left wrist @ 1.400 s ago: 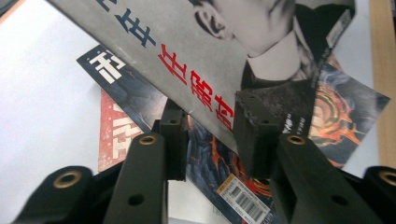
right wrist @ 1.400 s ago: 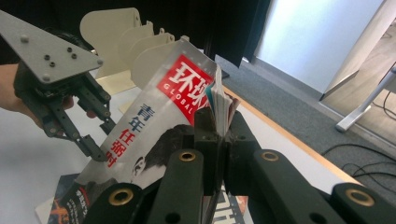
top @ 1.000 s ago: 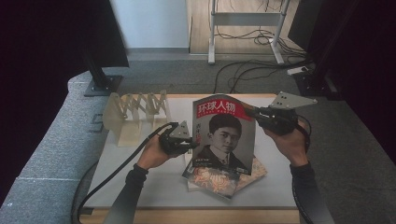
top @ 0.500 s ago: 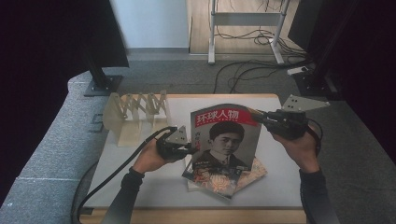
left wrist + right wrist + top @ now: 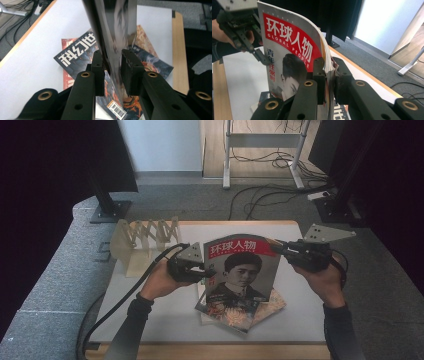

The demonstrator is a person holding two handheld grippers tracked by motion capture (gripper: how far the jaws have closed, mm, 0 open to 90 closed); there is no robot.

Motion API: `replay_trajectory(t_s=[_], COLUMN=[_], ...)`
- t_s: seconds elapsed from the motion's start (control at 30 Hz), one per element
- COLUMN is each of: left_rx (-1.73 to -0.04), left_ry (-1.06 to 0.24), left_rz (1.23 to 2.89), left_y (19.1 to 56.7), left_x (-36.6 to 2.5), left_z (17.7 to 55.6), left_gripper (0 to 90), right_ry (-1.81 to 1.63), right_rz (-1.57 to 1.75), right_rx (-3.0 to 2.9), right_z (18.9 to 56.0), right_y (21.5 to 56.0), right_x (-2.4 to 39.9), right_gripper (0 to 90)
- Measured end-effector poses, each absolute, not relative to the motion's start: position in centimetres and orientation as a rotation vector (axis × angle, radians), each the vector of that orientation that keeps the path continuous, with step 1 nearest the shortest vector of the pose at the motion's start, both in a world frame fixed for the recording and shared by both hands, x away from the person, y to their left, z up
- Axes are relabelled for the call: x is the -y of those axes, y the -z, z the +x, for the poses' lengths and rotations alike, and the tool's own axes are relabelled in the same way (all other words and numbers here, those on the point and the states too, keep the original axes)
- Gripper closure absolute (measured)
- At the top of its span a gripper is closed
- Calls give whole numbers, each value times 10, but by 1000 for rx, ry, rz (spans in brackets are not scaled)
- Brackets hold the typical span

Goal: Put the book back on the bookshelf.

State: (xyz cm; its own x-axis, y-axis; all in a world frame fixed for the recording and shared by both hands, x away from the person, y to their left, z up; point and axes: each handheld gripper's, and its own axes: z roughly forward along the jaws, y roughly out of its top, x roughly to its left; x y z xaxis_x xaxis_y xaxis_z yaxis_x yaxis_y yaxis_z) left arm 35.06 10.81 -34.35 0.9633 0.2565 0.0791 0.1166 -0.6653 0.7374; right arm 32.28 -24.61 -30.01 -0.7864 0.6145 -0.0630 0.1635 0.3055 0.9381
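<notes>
The magazine [image 5: 240,270] stands upright above the worktop [image 5: 300,320], pinched at its 9 o'clock edge by the left tool [image 5: 204,272], whose jaws have just been easing apart, and at its 2 o'clock corner by the right tool [image 5: 276,247], clamped narrow on it. Two more magazines [image 5: 260,307] lie beneath. One folding rack [image 5: 145,237] stands at 10 o'clock. Both forearms reach in level from 6 o'clock.
</notes>
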Motion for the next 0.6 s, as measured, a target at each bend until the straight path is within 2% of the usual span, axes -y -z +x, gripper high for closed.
replay_trajectory(t_s=[0.2,0.6], left_rx=[-270,-255], left_ry=[-255,-292], left_rz=[2279,2252], left_y=[326,292], left_x=[-105,-95], left_z=[353,356], left_gripper=[696,727], right_ry=[-1485,-1491], right_rz=[691,686], right_rx=[-2171,-2165], right_z=[322,320], right_y=[300,300], right_x=[246,249], right_gripper=[800,784])
